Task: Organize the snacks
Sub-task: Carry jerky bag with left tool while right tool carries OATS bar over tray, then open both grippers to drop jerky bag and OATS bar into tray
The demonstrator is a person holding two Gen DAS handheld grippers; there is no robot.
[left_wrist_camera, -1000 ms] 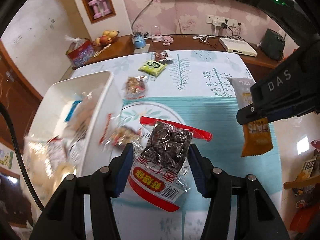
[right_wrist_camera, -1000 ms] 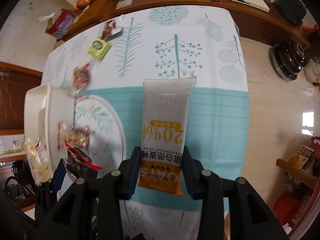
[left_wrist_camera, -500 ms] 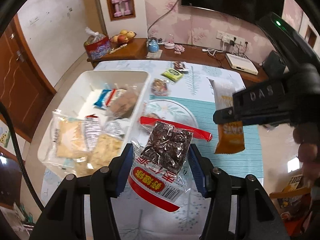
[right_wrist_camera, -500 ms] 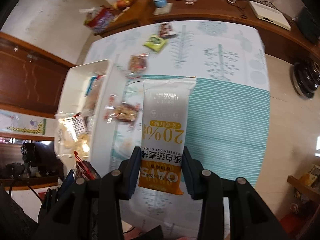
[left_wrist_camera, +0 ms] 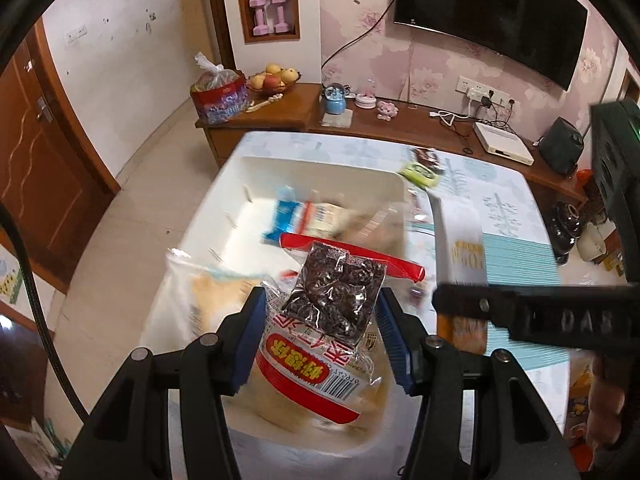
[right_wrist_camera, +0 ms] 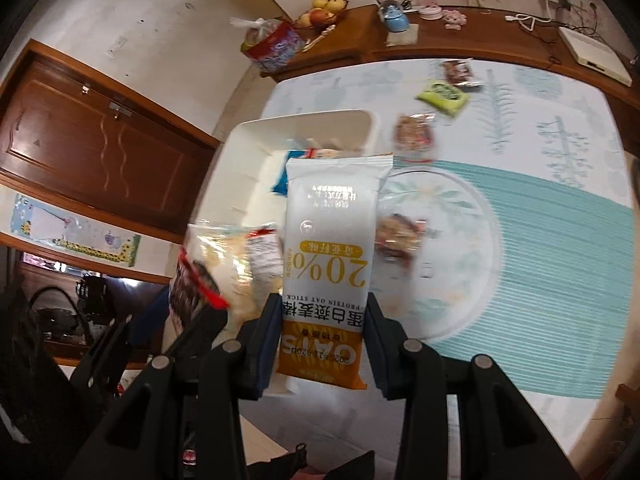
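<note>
My left gripper (left_wrist_camera: 322,332) is shut on a clear snack packet with dark pieces and a red label (left_wrist_camera: 330,320), held above the near end of the white bin (left_wrist_camera: 236,200). My right gripper (right_wrist_camera: 322,344) is shut on a white-and-orange oat bar (right_wrist_camera: 330,248), which hangs over the bin's right rim (right_wrist_camera: 372,124). That bar (left_wrist_camera: 460,248) also shows in the left wrist view, at the right. The dark packet (right_wrist_camera: 192,284) appears at the lower left of the right wrist view. Several packets lie in the bin, among them a blue-and-white one (left_wrist_camera: 290,216).
Loose snacks lie on the tablecloth (right_wrist_camera: 560,240): a green packet (right_wrist_camera: 442,96), a dark packet (right_wrist_camera: 460,72), a reddish packet (right_wrist_camera: 412,136) and a brown one (right_wrist_camera: 400,236) on the round print. A wooden sideboard (left_wrist_camera: 360,124) with a fruit bowl stands behind.
Both grippers have swung left with their packets, from over the teal cloth to over the white bin. The bin now lies right under the dark packet.
</note>
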